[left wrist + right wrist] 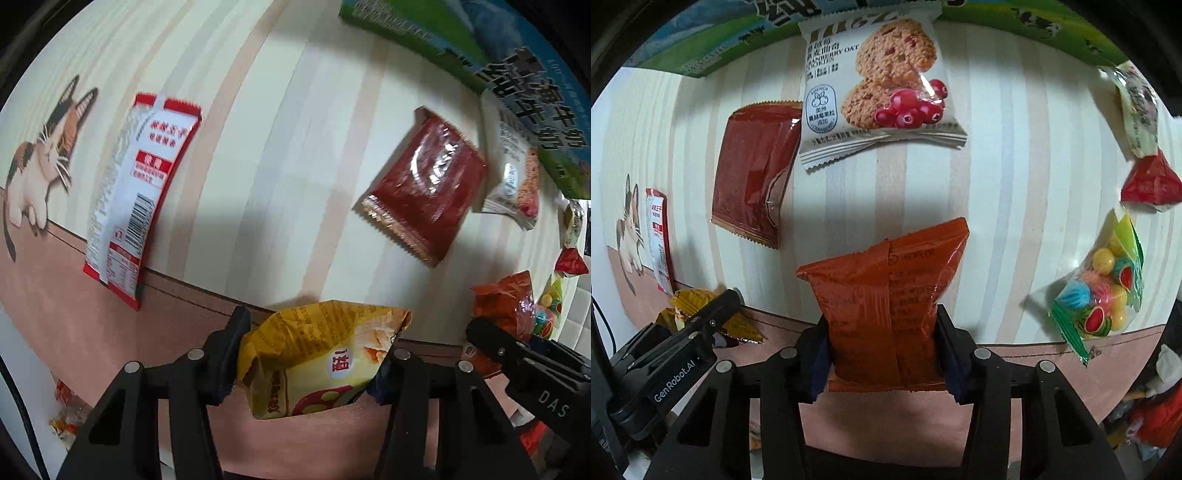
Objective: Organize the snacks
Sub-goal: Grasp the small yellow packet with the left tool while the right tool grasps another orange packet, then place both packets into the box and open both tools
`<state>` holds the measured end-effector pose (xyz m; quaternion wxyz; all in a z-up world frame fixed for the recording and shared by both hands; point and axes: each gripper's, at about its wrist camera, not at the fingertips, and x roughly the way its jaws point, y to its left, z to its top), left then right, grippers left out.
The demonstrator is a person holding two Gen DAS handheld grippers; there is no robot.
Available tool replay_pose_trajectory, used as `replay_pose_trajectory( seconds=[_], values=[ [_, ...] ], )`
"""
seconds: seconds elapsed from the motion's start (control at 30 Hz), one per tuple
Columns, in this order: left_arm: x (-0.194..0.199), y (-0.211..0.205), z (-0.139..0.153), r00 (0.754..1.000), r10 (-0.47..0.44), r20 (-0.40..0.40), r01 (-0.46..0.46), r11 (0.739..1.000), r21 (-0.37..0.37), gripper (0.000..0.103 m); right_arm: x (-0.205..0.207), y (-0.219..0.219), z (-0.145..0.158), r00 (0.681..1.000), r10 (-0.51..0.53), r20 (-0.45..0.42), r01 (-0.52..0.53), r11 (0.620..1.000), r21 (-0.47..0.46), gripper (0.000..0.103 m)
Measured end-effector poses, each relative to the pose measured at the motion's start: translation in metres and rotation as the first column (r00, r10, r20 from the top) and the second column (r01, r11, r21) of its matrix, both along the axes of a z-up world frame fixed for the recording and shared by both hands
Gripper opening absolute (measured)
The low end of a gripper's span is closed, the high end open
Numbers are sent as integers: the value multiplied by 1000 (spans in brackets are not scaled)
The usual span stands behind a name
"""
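On the striped cloth (1015, 177) a dark red packet (753, 177) lies upper left, a cookie pack (879, 88) reading "CRANBERRY OAT COOKIES" top centre, a candy bag (1104, 288) at right, none between the grippers. Both point steeply down: the right gripper (886, 350), bottom centre, is clamped on an orange bag (890, 295); the left gripper (314, 354), marked "GenRobot.AI", squeezes a yellow bag (317, 362)

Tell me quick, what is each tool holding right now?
Left tool: closed on the yellow snack bag.
Right tool: closed on the orange snack bag.
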<state>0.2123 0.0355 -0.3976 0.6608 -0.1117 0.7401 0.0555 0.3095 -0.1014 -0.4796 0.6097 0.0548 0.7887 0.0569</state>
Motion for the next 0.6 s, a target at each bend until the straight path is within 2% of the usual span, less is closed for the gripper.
replay_pose_trajectory(
  seconds=[0.13,0.27,0.47,0.6],
  values=[
    [7,-12,22,998,-33,49,33,999,2,51,-9,-16,19,999,-31,16,30,999,28,51],
    [24,-20,64,992,-61,113,66,997,-34,50,-6,-29,45,998,-51,48,47,996,75,50],
    [63,-42,155,956,-102,275,125,990,-69,50,14,-53,128,983,-85,164,57,984,168,50],
    [97,-40,208,925,-150,348,181,982,-58,50,62,-66,192,958,-126,258,74,976,204,50]
  ],
)
